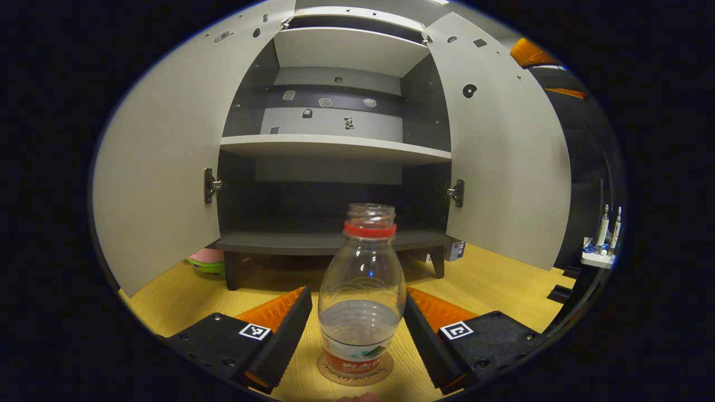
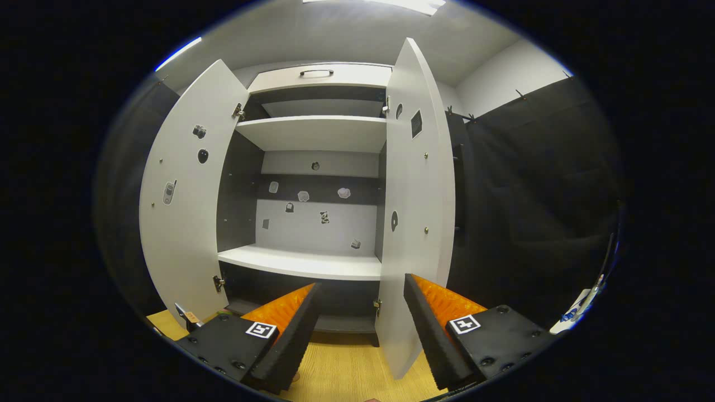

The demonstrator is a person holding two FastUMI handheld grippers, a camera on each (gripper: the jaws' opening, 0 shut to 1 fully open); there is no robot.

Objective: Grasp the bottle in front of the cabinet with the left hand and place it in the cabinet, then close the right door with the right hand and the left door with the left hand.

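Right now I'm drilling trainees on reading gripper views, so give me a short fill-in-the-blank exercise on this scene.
1. The plastic bottle stands upright with no ____ on its neck.
2. The left gripper is ____, a finger on either side of the bottle.
3. Both cabinet doors stand ____.
4. The bottle stands on a ____ floor.

Missing words: cap; open; open; wooden

My left gripper [image 1: 360, 329] was open around the bottle [image 1: 362, 301], fingers beside it, contact unclear. Bottle stood upright, uncapped, a little water inside, on the table [image 1: 503, 290] before the cabinet [image 1: 335, 148], both doors wide open.
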